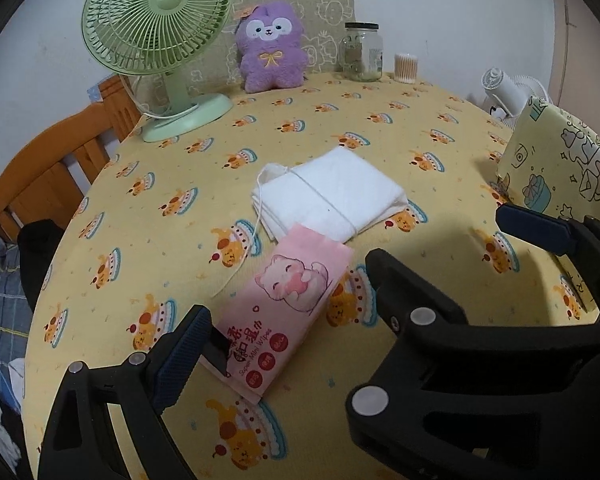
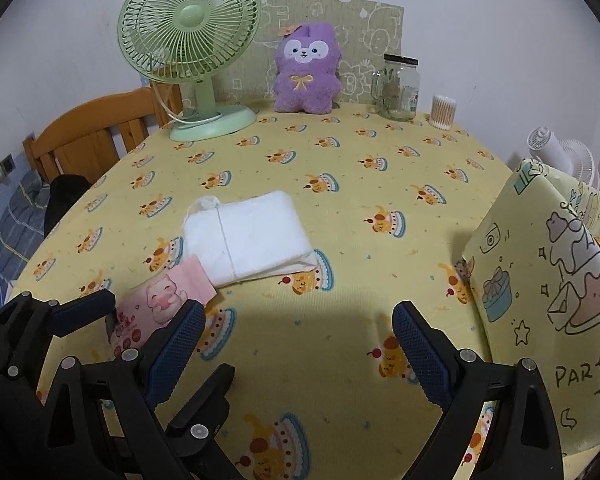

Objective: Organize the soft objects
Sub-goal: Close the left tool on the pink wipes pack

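1. Left wrist view: fingers (image 1: pixel 184 344) of the left gripper (image 1: pixel 286 286) spread wide, pinching nothing. Between them, flat on the yellow tablecloth (image 1: pixel 340 120), a pink wipes pack (image 1: pixel 288 300) printed with a cartoon cat.
2. Hard to make out: near-left corner of the pack covered by the left finger, touching or just beside, cannot tell which. On the right, a printed cushion (image 1: pixel 556 168), cut off by the frame edge.
3. In the middle of the table, a white folded cloth (image 1: pixel 332 196) bound by a white cord, touching the pack's far end. Loose cord end trailing to the near left.
4. At the far edge, upright between a green fan (image 1: pixel 156 28) and a glass jar (image 1: pixel 362 52), a purple plush toy (image 1: pixel 270 48).
5. Right wrist view: right gripper (image 2: pixel 298 309) with jaws wide apart over bare tablecloth, gripping nothing.
6. Wipes pack at near left, half hidden behind the left gripper's fingers. Cushion lettering at far right cut off after "PART".
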